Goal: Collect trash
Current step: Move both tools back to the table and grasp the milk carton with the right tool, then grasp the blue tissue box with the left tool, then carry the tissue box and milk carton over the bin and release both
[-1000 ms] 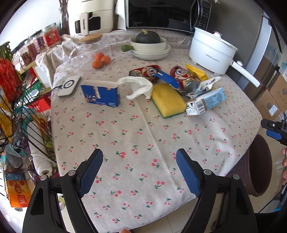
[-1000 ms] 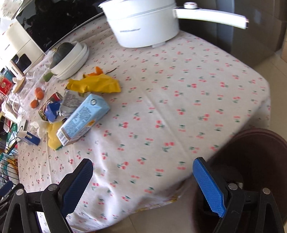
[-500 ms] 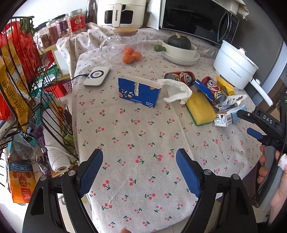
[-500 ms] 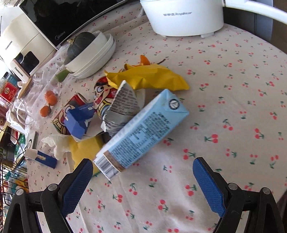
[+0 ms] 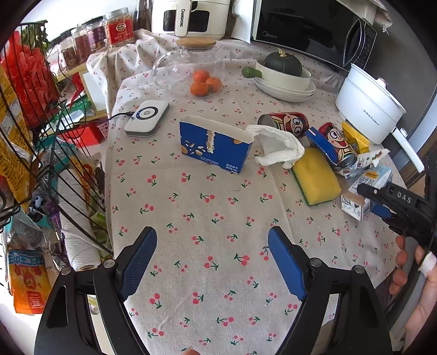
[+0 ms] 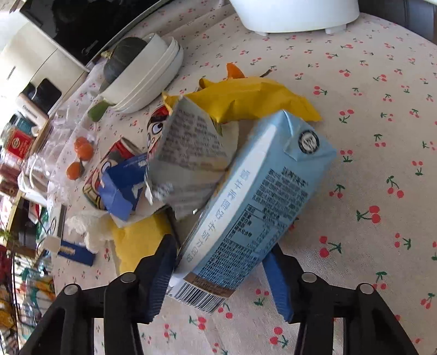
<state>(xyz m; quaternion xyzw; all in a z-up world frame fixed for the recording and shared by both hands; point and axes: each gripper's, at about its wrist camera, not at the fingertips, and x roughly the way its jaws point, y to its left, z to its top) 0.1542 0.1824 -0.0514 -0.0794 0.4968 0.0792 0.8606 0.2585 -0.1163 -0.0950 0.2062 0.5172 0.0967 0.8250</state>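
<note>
Trash litters your cherry-print tablecloth (image 5: pixel 207 207) below the microwave (image 5: pixel 308 24). Your right gripper (image 6: pixel 218 270), empty a second ago, is closing around the blue carton (image 6: pixel 254 207); left gripper (image 5: pixel 210 256) hovers open.

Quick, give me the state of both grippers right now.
Left gripper: open, nothing between its fingers, above bare tablecloth.
Right gripper: jaws closing around the light blue milk carton, pads at its sides.
</note>
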